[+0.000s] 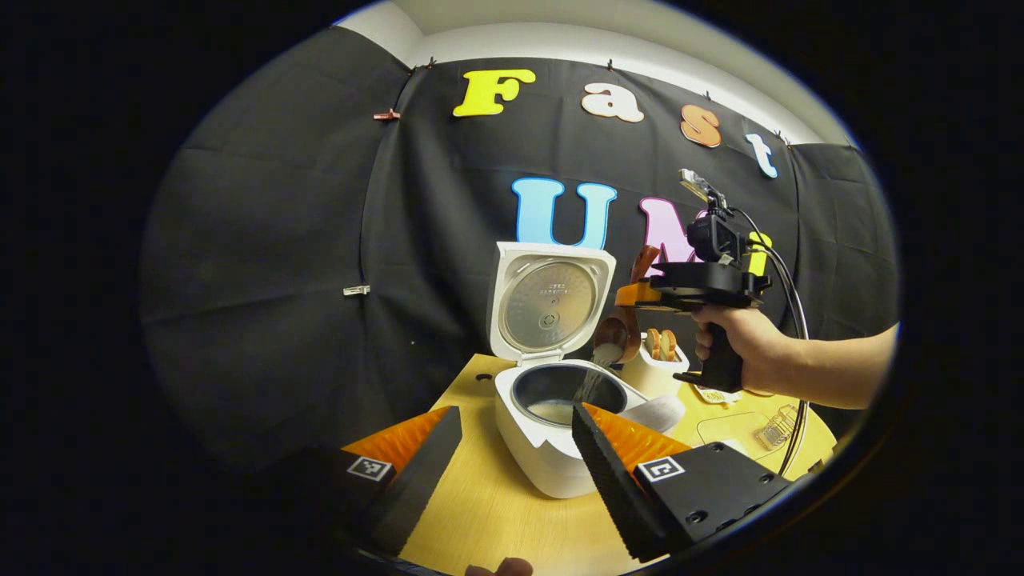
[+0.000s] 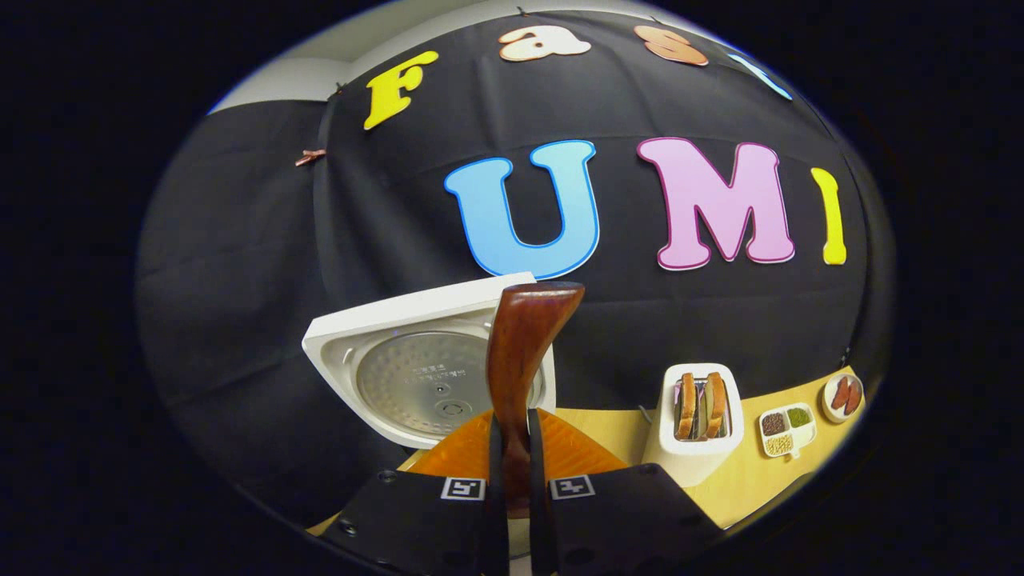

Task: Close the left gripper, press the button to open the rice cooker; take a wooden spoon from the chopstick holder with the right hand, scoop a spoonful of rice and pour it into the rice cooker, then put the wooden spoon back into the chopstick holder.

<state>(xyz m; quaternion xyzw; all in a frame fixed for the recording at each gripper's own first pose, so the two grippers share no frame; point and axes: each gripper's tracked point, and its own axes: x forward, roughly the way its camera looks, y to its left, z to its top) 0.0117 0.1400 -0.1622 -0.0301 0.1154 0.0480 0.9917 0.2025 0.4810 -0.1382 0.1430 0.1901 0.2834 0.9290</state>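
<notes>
two black fingers of the left gripper (image 1: 512,448) stand wide apart at the bottom of the left gripper view, with nothing between them. beyond them, at the lower centre of the frame, the white rice cooker (image 1: 560,432) sits on the wooden table (image 1: 488,504) with its lid (image 1: 550,302) standing upright and open. some rice (image 1: 560,410) lies at the bottom of the dark inner pot.

to the right of the lid in this view, a hand (image 1: 740,344) holds the right gripper (image 1: 632,294) above the cooker. the wooden spoon (image 1: 624,324) hangs from it with the bowl tilted down, and grains of rice fall from the bowl into the pot. just behind the spoon stands a white toaster (image 1: 660,364) with two slices of bread in it.

at the bottom centre of the right gripper view, the fingers of the right gripper are pressed together on the brown handle of the wooden spoon, which rises upward in the middle of the frame. the open lid is at the lower left, behind the handle. at the lower right of the frame are the toaster, a small divided dish (image 2: 786,430) with grains, and a small plate (image 2: 845,395) near the edge.
</notes>
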